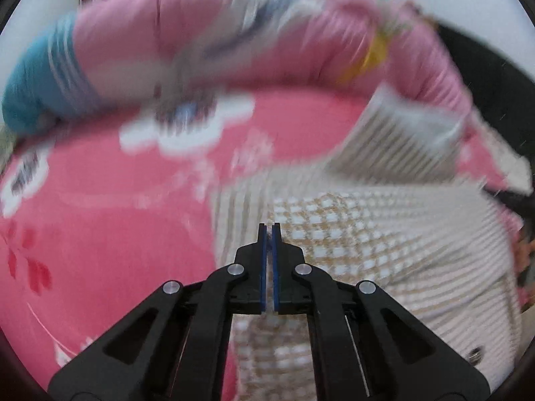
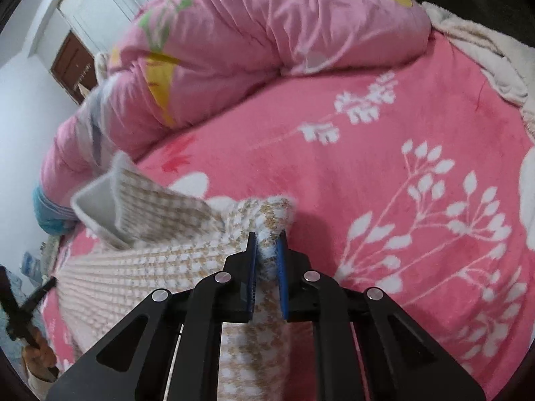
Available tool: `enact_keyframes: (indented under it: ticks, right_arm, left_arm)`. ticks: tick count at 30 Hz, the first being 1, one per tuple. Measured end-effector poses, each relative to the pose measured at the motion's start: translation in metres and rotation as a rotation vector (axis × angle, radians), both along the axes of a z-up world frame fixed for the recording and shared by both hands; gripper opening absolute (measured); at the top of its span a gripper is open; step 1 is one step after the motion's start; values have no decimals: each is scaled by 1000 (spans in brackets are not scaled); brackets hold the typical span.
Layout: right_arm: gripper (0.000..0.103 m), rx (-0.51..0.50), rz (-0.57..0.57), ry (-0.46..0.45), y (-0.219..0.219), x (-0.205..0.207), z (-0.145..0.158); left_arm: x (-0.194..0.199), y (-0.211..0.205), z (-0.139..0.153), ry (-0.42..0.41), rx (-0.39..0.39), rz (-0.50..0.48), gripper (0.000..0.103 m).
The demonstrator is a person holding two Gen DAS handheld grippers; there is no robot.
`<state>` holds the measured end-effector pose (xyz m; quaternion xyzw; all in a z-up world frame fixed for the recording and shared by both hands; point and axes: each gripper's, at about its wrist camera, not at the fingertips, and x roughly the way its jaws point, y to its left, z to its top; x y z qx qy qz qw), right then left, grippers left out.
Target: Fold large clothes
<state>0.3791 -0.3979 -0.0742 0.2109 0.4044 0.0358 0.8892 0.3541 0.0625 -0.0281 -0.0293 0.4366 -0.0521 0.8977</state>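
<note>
Low centre, our right gripper (image 2: 267, 250) clamps the checked knit garment (image 2: 140, 267), our left gripper (image 1: 269, 234) pinched shut over it; soft, limp, best held at edges.

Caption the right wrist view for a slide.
Right gripper pinches a checked garment on the pink floral bedspread.

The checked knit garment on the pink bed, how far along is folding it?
Early. Done: the checked garment lies spread on the pink floral blanket. In hand: the right tool pinches a bunched corner; the left tool is shut over the fabric, its grip unclear in the blur. Left: no finished fold shows, and one sleeve sticks up.
</note>
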Motion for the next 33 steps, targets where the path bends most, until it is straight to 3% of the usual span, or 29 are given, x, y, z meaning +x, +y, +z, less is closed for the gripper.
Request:
enact_keyframes:
  ticks: [3, 5, 6, 10, 12, 14, 15, 17, 19, 21, 25, 27, 29, 30, 31, 33]
  right_arm:
    - [12, -52, 13, 14, 5, 4, -2]
    - [22, -79, 20, 27, 4, 3, 3]
    - [30, -90, 16, 31, 3, 0, 6]
    - [37, -92, 37, -59, 4, -39, 42]
    - [41, -100, 101, -97, 21, -59, 57]
    - [41, -139, 191, -88, 50, -72, 59]
    - [41, -154, 244, -72, 67, -76, 55]
    - [41, -204, 301, -18, 95, -77, 39]
    - [41, -276, 298, 98, 114, -69, 5]
    - [42, -304, 293, 97, 117, -66, -12]
    - [42, -264, 241, 127, 116, -74, 12]
    - [44, -242, 276, 74, 126, -84, 28]
    - [51, -268, 285, 48, 141, -90, 33]
    - [60, -284, 285, 56, 149, -89, 29]
    - [69, -309, 278, 95, 157, -84, 14]
    - [74, -365, 253, 140, 163, -78, -7]
  left_arm:
    - [-4, 10, -23, 28, 31, 41, 0]
    - [-4, 24, -25, 34, 11, 75, 0]
    - [-5, 29, -23, 32, 4, 88, 0]
    - [-23, 45, 5, -61, -26, 112, 0]
    - [-33, 36, 24, -128, -52, 75, 9]
    - [-35, 22, 33, -161, -80, 27, 28]
    - [-35, 11, 35, -161, -100, -12, 32]
    - [-29, -14, 27, -115, -106, -73, 42]
    - [-17, -33, 2, -22, -55, -82, 45]
    - [-10, -35, -30, 54, -41, -64, 45]
    - [-26, -25, -20, 5, -81, -55, 44]
    - [-39, -21, -8, -17, -82, -62, 44]
    - [-51, -21, 1, -39, -80, -69, 57]
    - [-49, -24, 1, -33, -75, -65, 60]
    - [-51, -26, -3, -14, -63, -56, 62]
    - [-52, -26, -14, 20, -44, -46, 63]
